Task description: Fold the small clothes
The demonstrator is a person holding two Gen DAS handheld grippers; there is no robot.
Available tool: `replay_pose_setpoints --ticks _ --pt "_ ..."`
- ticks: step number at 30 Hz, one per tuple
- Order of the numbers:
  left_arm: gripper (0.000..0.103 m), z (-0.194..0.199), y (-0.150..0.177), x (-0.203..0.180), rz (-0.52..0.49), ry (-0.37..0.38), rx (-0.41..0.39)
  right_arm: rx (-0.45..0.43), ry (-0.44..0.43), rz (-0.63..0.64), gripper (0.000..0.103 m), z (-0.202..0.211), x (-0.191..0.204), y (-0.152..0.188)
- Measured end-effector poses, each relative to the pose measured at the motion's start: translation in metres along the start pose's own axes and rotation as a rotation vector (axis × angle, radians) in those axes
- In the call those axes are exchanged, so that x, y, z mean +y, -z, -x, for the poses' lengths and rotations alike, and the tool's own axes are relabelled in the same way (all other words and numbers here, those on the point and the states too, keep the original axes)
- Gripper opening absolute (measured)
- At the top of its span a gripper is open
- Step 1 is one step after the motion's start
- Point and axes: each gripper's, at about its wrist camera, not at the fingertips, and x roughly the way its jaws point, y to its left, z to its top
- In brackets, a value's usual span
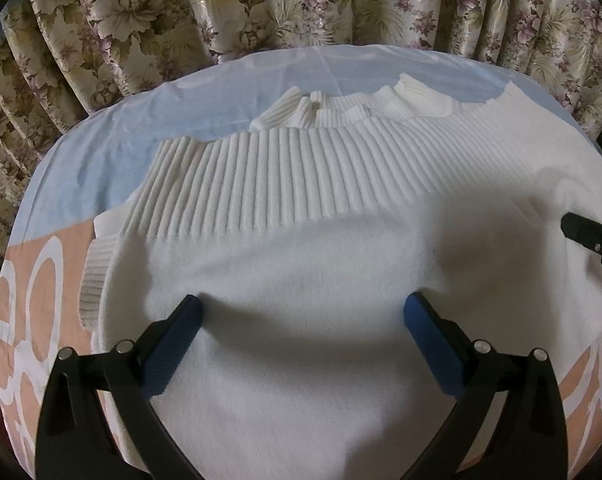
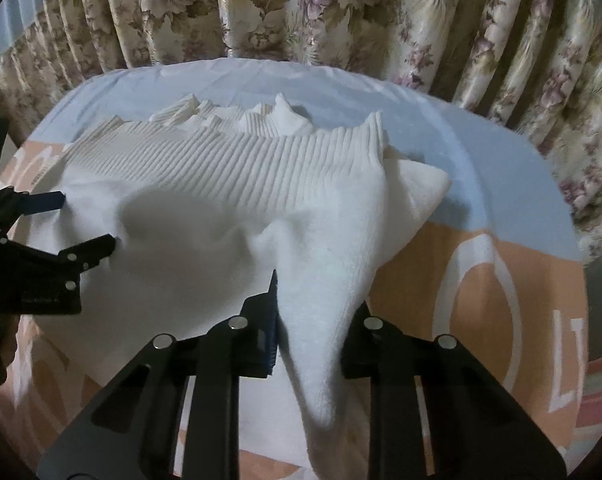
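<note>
White ribbed sweater (image 1: 301,272) covers our counter (image 1: 41,280); our right tongs (image 2: 313,320) pinch its bunched fold near the right edge, left tongs (image 1: 301,320) spread wide above it.

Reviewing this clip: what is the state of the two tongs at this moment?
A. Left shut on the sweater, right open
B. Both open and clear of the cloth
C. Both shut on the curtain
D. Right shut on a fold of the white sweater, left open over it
D: the right tongs pinch a raised ridge of the white sweater, while the left tongs stand wide apart over flat fabric.
</note>
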Motion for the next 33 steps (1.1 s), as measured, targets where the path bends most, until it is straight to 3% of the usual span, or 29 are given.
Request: replay_pose_setpoints --ticks 9,14,21,27,33 --pt "0.102 0.017 0.003 0.012 -0.027 -0.018 -0.041 0.002 0.113 0.033 0.021 0.012 0.036 -0.012" --pt "0.102 0.044 0.01 0.077 0.012 -0.037 -0.064 -0.033 0.164 0.077 0.02 0.027 0.071 -0.029" --pt "0.102 0.06 0.036 0.169 0.088 -0.121 -0.086 -0.084 0.202 0.233 0.02 0.034 0.167 -0.057" --pt "0.101 0.066 0.06 0.215 0.121 -0.182 -0.075 -0.046 0.242 0.483 0.02 0.0 0.263 -0.044" --pt "0.101 0.077 0.081 0.236 0.149 -0.179 -0.077 0.006 0.235 0.566 0.026 -0.024 0.298 -0.024"
